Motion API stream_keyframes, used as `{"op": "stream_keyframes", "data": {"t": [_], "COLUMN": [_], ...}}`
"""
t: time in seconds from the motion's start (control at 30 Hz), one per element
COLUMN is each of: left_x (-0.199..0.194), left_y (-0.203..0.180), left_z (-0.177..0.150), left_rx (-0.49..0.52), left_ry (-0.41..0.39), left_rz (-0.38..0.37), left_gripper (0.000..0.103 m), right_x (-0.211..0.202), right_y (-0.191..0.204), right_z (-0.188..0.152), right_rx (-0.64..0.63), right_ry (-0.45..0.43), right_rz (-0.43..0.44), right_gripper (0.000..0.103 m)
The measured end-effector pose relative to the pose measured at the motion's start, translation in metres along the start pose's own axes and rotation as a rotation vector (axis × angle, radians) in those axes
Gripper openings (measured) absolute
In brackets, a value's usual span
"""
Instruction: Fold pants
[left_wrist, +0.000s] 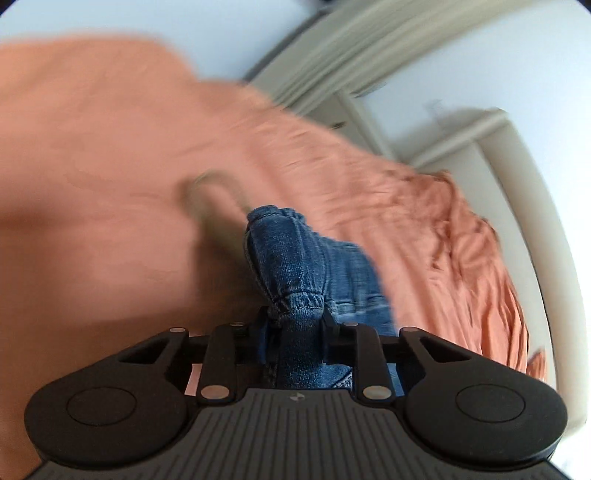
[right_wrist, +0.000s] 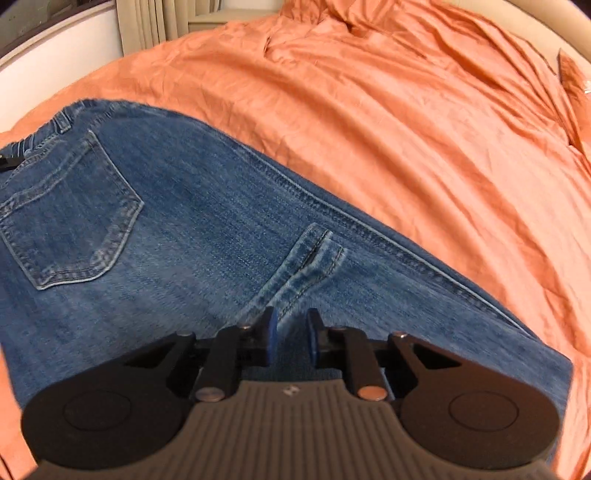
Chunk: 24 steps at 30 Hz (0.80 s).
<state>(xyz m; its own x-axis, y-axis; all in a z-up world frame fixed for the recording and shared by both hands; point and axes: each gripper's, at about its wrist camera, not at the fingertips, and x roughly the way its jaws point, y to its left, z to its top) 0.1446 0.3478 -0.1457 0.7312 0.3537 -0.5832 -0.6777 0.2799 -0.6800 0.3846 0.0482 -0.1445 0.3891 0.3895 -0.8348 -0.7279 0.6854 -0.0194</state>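
Left gripper (left_wrist: 295, 321) first, nearest thing in its cam: jaws pinched tight on a bunched wad of jeans (left_wrist: 291, 266). Denim fills the gap between the pads, and a hem or cuff roll w/ stitching sits right at the tips. The fold of denim rises up past the fingers and away, more blue trailing off to the right just behind it. Rest of that view is badly smeared, so detail beyond the grip is hard to read. A blurred tan shape sits left of the wad; can't tell what it is.

Right gripper (right_wrist: 291, 332) next: blue pads nearly together, a narrow gap showing, denim seen through the gap. Can't tell if the pads are biting fabric or just sitting on top of it. Tips are down at the jeans, right by a belt loop or seam tab (right_wrist: 314, 251) just beyond them.

Further out in the right cam the jeans lie spread flat across the near left half, back pocket (right_wrist: 66, 214) at left, waistband at far left edge, a long side seam running diagonally toward near right.

Under everything, an orange sheet (right_wrist: 406, 129), wrinkled, more rumpled toward the far right. Beyond the bed, far left: pale curtain (right_wrist: 144, 22) and white wall.
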Motion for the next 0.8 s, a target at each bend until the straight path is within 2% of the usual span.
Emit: {"op": "stream_keyframes", "data": {"t": [0.13, 0.23, 0.37, 0.47, 0.63, 0.73, 0.8], "left_x": [-0.029, -0.053, -0.081, -0.091, -0.085, -0.075, -0.065], "left_y": [-0.035, -0.074, -0.123, -0.151, -0.176, -0.174, -0.169], "left_z": [-0.011, -0.033, -0.078, -0.124, -0.199, -0.241, -0.266], "left_rx": [0.173, 0.387, 0.653, 0.862, 1.119, 1.242, 1.334], "left_ry": [-0.069, -0.124, -0.152, -0.147, -0.030, 0.138, 0.265], "left_rz": [-0.083, -0.147, -0.231, -0.267, -0.322, -0.348, -0.334], "left_gripper": [0.026, 0.025, 0.025, 0.025, 0.024, 0.024, 0.024], "right_x": [-0.040, -0.070, -0.102, -0.120, -0.141, -0.145, -0.145], "right_y": [-0.007, -0.015, -0.023, -0.031, -0.052, -0.065, -0.070], "right_z": [-0.016, -0.033, -0.057, -0.075, -0.114, -0.136, -0.152], "right_rx": [0.053, 0.107, 0.164, 0.218, 0.335, 0.412, 0.455], "right_ry": [-0.050, -0.078, -0.114, -0.126, -0.121, -0.108, -0.093], "right_rz": [-0.001, 0.004, -0.014, -0.044, -0.081, -0.097, -0.100], "right_gripper": [0.013, 0.013, 0.013, 0.013, 0.013, 0.013, 0.013]}}
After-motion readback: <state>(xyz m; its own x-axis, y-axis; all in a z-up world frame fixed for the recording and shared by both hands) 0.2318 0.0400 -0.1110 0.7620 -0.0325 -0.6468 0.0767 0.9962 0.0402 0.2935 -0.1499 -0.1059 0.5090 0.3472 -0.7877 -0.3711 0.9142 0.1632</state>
